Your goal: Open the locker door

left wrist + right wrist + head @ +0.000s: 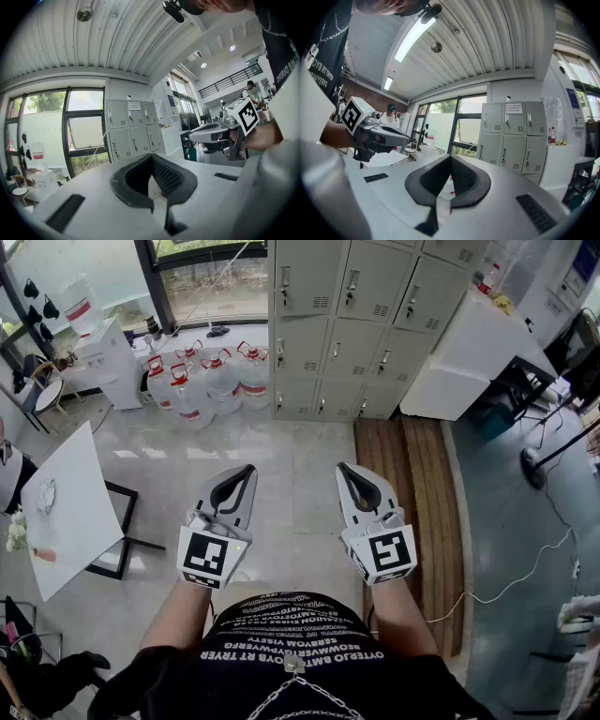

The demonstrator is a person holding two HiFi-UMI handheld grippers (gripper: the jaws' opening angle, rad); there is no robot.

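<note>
In the head view, two grippers are held level and side by side above a pale tiled floor (281, 456). The left gripper (246, 471) and the right gripper (345, 468) are each seen with both jaws brought together, and nothing is carried by either. One bank of grey lockers (347, 324) is set against the far wall, well apart from both tools; nine doors in three columns can be counted, all shut. At least four water bottles (217, 381) with red caps are grouped on the floor just left of it. One white table (70, 512) is seen at the left.

In the left gripper view, the two dark pads are seen meeting at the tip, with nothing between them. Six closed locker doors are shown ahead, beyond the tip.

In the right gripper view, the jaws are likewise closed and empty. Six locker doors are again counted, to the right of the tip.
</note>
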